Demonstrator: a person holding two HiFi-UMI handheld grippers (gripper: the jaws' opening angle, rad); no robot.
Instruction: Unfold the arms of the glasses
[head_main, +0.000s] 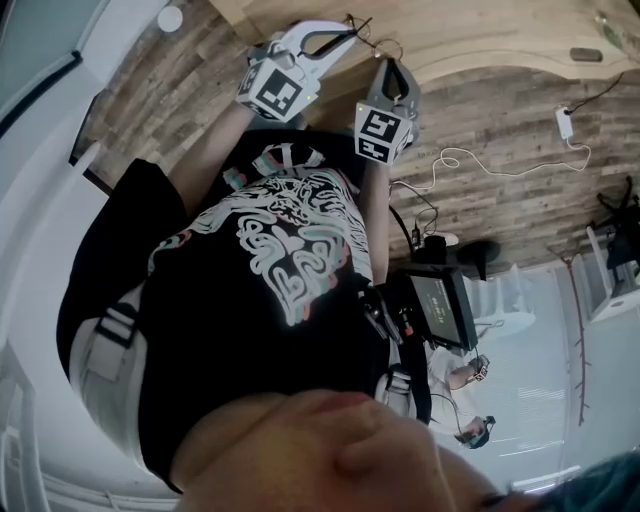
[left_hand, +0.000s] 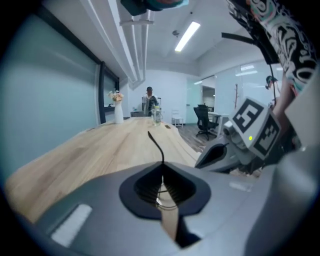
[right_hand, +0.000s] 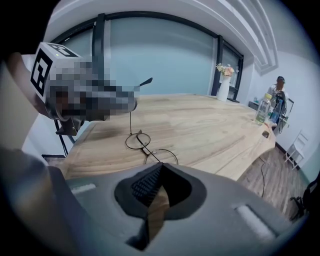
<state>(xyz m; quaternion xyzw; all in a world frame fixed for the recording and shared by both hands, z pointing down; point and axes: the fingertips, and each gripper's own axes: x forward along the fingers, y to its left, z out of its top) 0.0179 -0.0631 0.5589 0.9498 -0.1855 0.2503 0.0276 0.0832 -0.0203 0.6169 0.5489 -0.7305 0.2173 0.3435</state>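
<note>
Glasses (right_hand: 145, 148) with 2 round wire rims hang between the 2 grippers, over a wooden table (right_hand: 200, 125). The left gripper (left_hand: 162, 167) is clamped on 1 thin arm — its dark tip pokes past the jaws — and the right gripper (right_hand: 160, 167) pinches the other arm.

My left gripper (left_hand: 162, 167) and right gripper (right_hand: 160, 166) hang side by side just off the near edge of the bench (right_hand: 200, 125), both jaws shut on the glasses (right_hand: 150, 149). There is little room between them: each crowds the other's inner side, and the left one hangs over the frame. Ahead, the bench top runs wide and bare. A vase (right_hand: 223, 87) and a bottle (right_hand: 260, 112) stand well apart at the far end, by a person (right_hand: 278, 92). To the right the bench edge drops to open floor (right_hand: 280, 170), with a chair (left_hand: 204, 117) farther off.
</note>
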